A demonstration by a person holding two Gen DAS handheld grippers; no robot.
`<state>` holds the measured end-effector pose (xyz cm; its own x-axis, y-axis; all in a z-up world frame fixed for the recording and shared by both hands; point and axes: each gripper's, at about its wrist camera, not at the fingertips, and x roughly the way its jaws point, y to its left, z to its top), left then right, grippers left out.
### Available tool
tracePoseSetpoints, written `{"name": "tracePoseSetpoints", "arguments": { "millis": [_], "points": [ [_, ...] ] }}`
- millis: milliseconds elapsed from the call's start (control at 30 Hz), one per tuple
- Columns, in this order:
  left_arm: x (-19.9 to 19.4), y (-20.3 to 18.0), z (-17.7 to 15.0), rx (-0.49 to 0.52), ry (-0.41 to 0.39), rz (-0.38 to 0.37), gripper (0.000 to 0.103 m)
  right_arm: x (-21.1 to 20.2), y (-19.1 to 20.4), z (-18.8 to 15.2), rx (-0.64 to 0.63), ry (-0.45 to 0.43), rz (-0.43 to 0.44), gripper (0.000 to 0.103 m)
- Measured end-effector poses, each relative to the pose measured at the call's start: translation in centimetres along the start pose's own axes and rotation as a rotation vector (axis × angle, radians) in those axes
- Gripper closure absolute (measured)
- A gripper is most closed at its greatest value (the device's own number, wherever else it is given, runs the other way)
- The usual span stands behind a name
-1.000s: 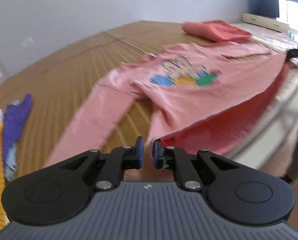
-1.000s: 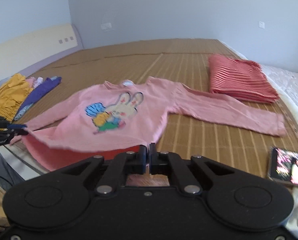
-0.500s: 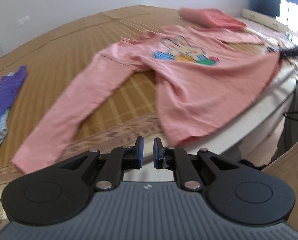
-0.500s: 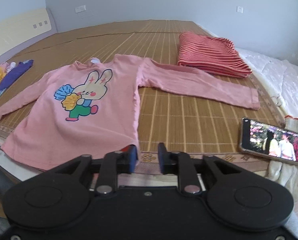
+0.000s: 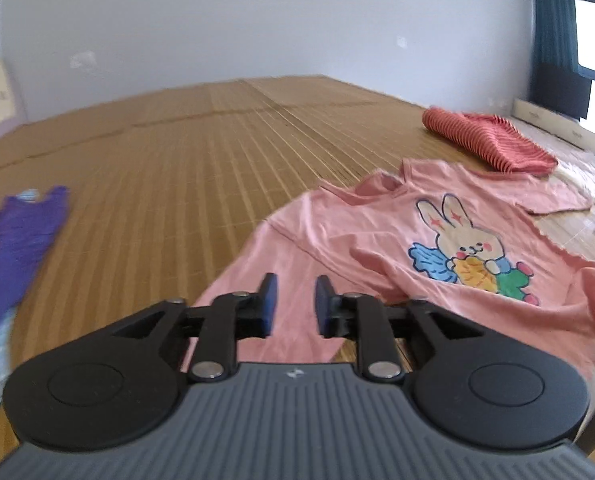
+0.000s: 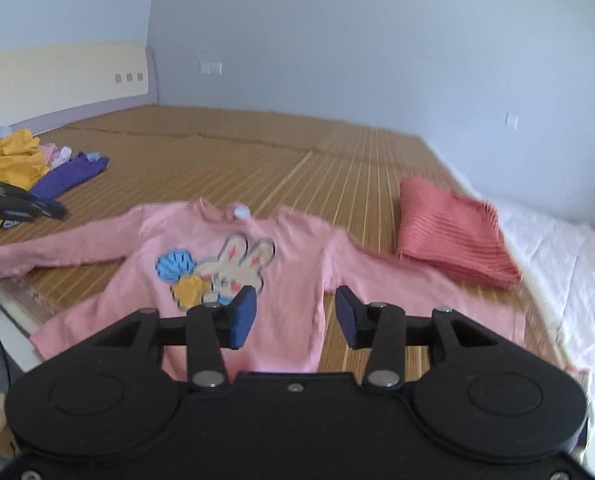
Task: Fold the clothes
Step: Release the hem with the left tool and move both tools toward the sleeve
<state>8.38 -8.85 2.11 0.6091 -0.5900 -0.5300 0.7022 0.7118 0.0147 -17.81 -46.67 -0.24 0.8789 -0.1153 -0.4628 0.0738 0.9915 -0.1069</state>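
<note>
The pink long-sleeved shirt (image 6: 281,264) is lying face up and spread flat on the bamboo mat (image 6: 257,160), ahead of both sets of jaws. In the right wrist view its body axis is running straight away from the jaws: hem nearest, neckline farthest, with the rabbit print (image 6: 225,268) upright. Its 2 sleeves are stretching out crosswise, 1 to either side of the jaws, so the widest span is lying left to right.

The right gripper (image 6: 295,314) is hovering above the hem with its jaws spread wide and nothing between them. The left gripper (image 5: 295,306) is sitting above 1 sleeve, jaws parted by a narrower gap and also holding nothing.

From the left wrist view the shirt (image 5: 417,248) is lying slantwise, ahead and to the right of the jaws, the collar pointing away. The sleeve end is disappearing behind the gripper body, and the far hem corner is blurring out at the right edge.

The folded red striped garment (image 6: 453,232) is resting beyond the jaws to the right in both views. Only the right wrist view is showing the yellow clothing (image 6: 9,160) beside the purple garment (image 6: 69,174), the headboard (image 6: 57,76) and a dark gripper tip at the left edge; only the left is showing a window and curtain (image 5: 553,32).
</note>
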Motion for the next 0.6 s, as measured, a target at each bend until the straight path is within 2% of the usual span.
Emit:
{"name": "tracePoseSetpoints", "arguments": {
  "millis": [67,133,267,333,400,500,600],
  "points": [
    [2.7,-0.3,0.4,0.018,0.036,-0.012,0.077,0.2,0.5,0.5,-0.010,-0.007,0.026,0.054],
    [4.6,-0.4,0.5,0.049,0.058,-0.037,0.077,1.6,1.8,0.5,-0.011,0.017,0.120,0.053],
    [7.0,-0.1,-0.6,0.030,0.113,-0.071,0.077,6.4,6.9,-0.2,-0.075,0.096,0.386,0.055],
    [7.1,-0.1,-1.2,0.046,0.095,-0.063,0.077,9.5,9.6,-0.5,-0.104,0.124,0.494,0.056],
    [7.3,-0.3,-1.3,0.079,0.081,-0.016,0.077,12.4,12.2,-0.8,-0.126,0.155,0.586,0.059],
    [7.6,0.4,-2.0,0.106,0.045,0.010,0.074,16.1,14.8,-1.4,-0.139,0.192,0.653,0.061],
    [8.0,1.2,-2.1,0.094,0.022,0.020,0.073,17.7,15.4,-2.0,-0.148,0.211,0.644,0.061]
  ]
}}
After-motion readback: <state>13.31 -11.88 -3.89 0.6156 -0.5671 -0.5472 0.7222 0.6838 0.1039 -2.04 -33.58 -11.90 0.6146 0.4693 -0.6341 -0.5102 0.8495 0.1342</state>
